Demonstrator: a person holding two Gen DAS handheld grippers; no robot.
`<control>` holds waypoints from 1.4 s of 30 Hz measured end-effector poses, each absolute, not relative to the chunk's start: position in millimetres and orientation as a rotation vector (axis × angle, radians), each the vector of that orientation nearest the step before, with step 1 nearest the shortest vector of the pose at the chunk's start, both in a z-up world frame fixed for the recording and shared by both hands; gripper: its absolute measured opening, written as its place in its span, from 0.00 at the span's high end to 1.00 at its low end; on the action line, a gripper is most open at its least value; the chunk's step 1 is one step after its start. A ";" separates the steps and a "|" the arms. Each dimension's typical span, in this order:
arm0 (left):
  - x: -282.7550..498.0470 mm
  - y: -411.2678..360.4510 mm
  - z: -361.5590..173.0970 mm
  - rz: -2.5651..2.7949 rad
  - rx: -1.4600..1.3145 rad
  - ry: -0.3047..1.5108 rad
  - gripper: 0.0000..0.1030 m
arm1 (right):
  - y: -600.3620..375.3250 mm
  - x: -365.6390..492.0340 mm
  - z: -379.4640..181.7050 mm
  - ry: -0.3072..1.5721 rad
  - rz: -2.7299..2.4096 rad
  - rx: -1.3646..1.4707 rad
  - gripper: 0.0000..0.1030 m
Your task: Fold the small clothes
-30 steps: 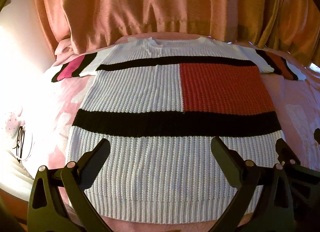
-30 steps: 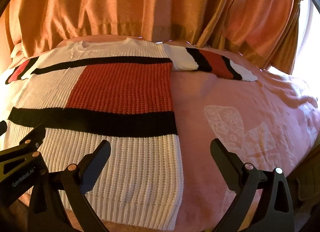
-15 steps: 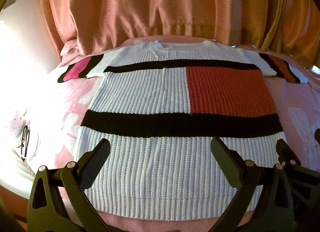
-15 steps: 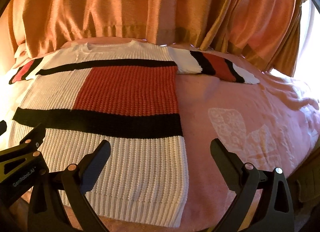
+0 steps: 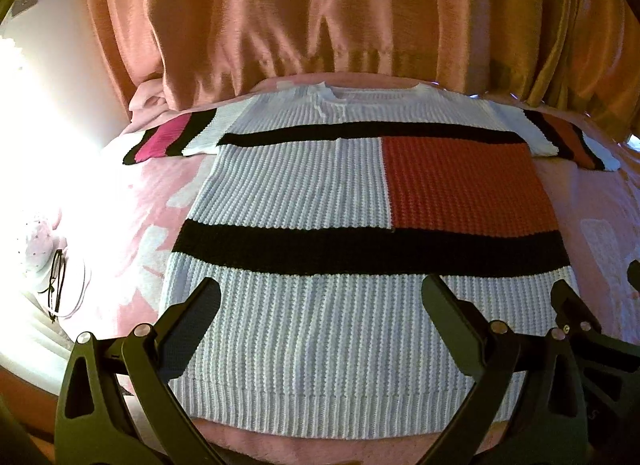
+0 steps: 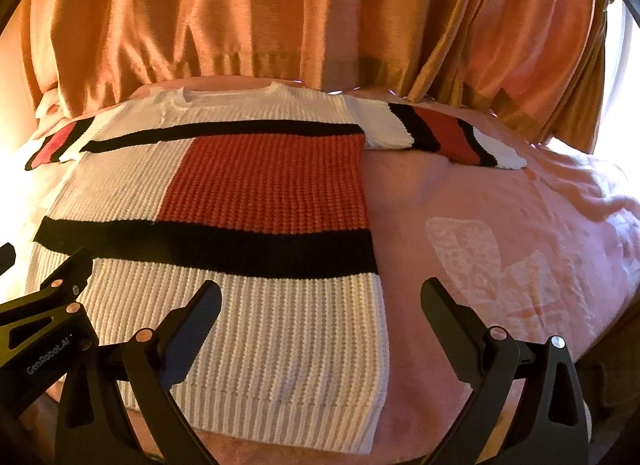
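A white knit sweater [image 5: 304, 201] with black bands and a red-orange block lies flat on a pink bedspread [image 5: 152, 225], neck at the far side, both short sleeves spread out. It also shows in the right wrist view [image 6: 248, 201]. My left gripper [image 5: 320, 297] is open and empty, held above the sweater's lower part near the hem. My right gripper [image 6: 320, 297] is open and empty, over the sweater's lower right corner and edge. The right gripper's finger shows at the right of the left wrist view [image 5: 572, 305].
Orange curtains [image 5: 320, 17] hang close behind the bed's far side. Eyeglasses [image 5: 56, 285] and a white item lie at the left bed edge in bright light. Bare pink bedspread [image 6: 500, 245] with a pale pattern lies to the right of the sweater.
Both grippers have pulled back and risen a little, so the sweater's hem and more bedspread below it show. Both stay open. The sweater has not moved.
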State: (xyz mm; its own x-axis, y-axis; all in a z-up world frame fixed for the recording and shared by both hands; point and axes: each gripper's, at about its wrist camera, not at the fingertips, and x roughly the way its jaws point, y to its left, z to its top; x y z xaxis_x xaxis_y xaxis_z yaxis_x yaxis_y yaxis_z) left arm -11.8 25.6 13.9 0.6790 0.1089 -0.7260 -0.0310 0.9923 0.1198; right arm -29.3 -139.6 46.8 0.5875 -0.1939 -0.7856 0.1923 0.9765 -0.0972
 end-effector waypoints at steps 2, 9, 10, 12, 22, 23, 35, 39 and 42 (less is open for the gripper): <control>-12.1 26.7 14.1 0.084 0.105 0.819 0.05 | -139.0 -29.4 46.1 0.918 -0.220 -0.001 0.05; -12.2 28.1 13.3 0.092 0.107 0.821 0.05 | -137.0 -28.9 45.8 0.920 -0.215 -0.002 0.05; -12.1 28.2 13.3 0.092 0.108 0.822 0.05 | -136.9 -28.9 45.8 0.920 -0.214 -0.002 0.05; -12.4 28.8 13.4 0.094 0.109 0.821 0.05 | -137.0 -29.1 45.4 0.919 -0.213 -0.002 0.05; -14.2 38.0 14.5 0.112 0.109 0.821 0.05 | -128.6 -27.1 44.3 0.922 -0.178 0.006 0.05; -14.2 38.7 14.6 0.114 0.108 0.821 0.05 | -127.8 -26.7 44.1 0.924 -0.175 0.007 0.05; -13.9 43.2 16.1 0.127 0.109 0.822 0.05 | -125.5 -23.8 43.6 0.930 -0.155 0.022 0.05; -13.2 44.6 16.0 0.132 0.109 0.824 0.05 | -123.9 -22.5 42.6 0.932 -0.147 0.022 0.05; -11.7 46.1 15.3 0.134 0.105 0.828 0.05 | -123.7 -19.6 41.5 0.935 -0.136 0.025 0.05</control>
